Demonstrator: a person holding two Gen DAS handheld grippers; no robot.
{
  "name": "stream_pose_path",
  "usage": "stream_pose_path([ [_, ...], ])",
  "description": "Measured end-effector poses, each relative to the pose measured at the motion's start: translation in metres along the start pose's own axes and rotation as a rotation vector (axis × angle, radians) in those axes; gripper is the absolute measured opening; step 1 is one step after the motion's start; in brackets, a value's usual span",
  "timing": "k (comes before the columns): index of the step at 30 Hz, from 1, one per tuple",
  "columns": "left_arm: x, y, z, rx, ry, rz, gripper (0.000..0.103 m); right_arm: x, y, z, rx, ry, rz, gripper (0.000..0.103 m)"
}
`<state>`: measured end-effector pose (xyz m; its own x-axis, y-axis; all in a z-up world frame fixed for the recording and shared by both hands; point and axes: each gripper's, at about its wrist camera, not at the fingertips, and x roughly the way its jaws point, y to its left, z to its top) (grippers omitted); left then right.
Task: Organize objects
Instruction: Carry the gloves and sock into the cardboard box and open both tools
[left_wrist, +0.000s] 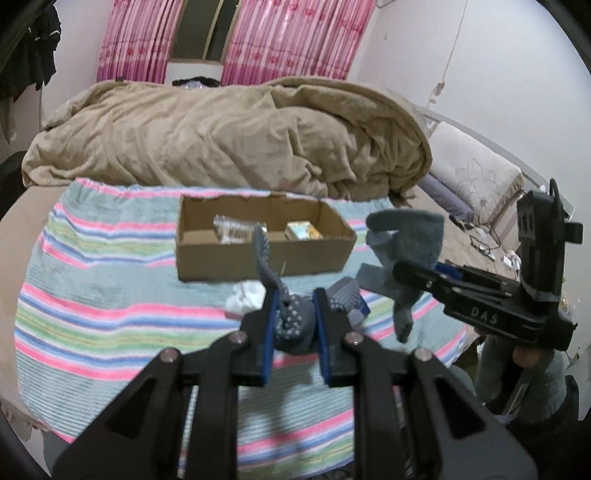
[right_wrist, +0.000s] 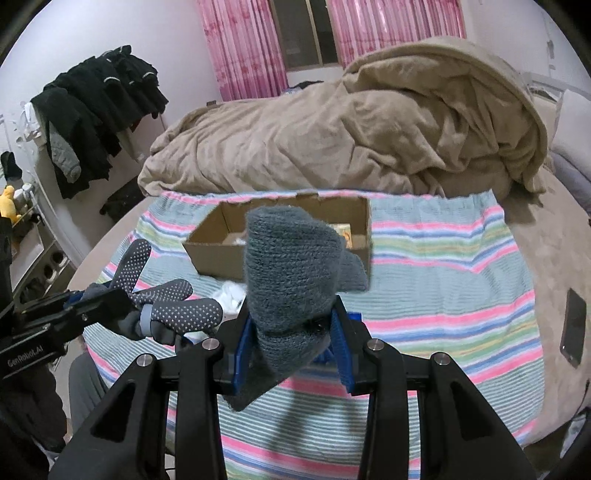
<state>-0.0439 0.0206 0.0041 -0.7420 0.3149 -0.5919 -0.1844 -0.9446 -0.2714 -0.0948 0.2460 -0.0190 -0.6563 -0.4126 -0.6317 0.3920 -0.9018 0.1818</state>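
Grey knit, studded with pale grip dots, fills the left claw (left_wrist: 295, 325): a dotted glove (left_wrist: 291, 325) is clenched between its blue pads, its fingers sticking up and sideways in the air over the near part of the bed. The right claw (right_wrist: 295, 332) is clamped on a second glove (right_wrist: 291, 273), a thicker, fuzzy grey-green one with a plain ribbed cuff, which bulges up above the pads and hangs in a point below them.

Under both lies a striped towel (left_wrist: 110, 280) in pink, green and blue, spread over the near half of the bed. On it sits an open cardboard box (left_wrist: 258, 258), toward the towel's far edge, with small packets inside; a crumpled white tissue (left_wrist: 245, 297) lies just in front of the box. A rumpled tan blanket (left_wrist: 221, 136) is heaped along the far side of the bed.

Only the left wrist view shows the box's contents clearly and a pillow (left_wrist: 476, 177) at the right edge. Only the right wrist view shows a dark phone (right_wrist: 573, 326) near the bed's right edge and black clothes (right_wrist: 99, 107) hung by the wall.
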Motion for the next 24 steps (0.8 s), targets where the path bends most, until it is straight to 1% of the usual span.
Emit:
stream_pose_path([
  [8, -0.006, 0.009, 0.031, 0.009, -0.060, 0.017, 0.019, -0.006, 0.006, 0.031, -0.043, -0.048, 0.004, 0.040],
  [13, -0.005, 0.021, 0.048, 0.006, -0.092, 0.038, 0.019, 0.000, 0.008, 0.054, -0.069, -0.072, 0.010, 0.040],
  [19, 0.008, 0.039, 0.064, -0.007, -0.111, 0.067, 0.019, 0.022, 0.008, 0.074, -0.085, -0.070, 0.031, 0.040],
  [24, 0.030, 0.055, 0.076, -0.002, -0.114, 0.090, 0.019, 0.050, 0.010, 0.088, -0.100, -0.051, 0.041, 0.040],
])
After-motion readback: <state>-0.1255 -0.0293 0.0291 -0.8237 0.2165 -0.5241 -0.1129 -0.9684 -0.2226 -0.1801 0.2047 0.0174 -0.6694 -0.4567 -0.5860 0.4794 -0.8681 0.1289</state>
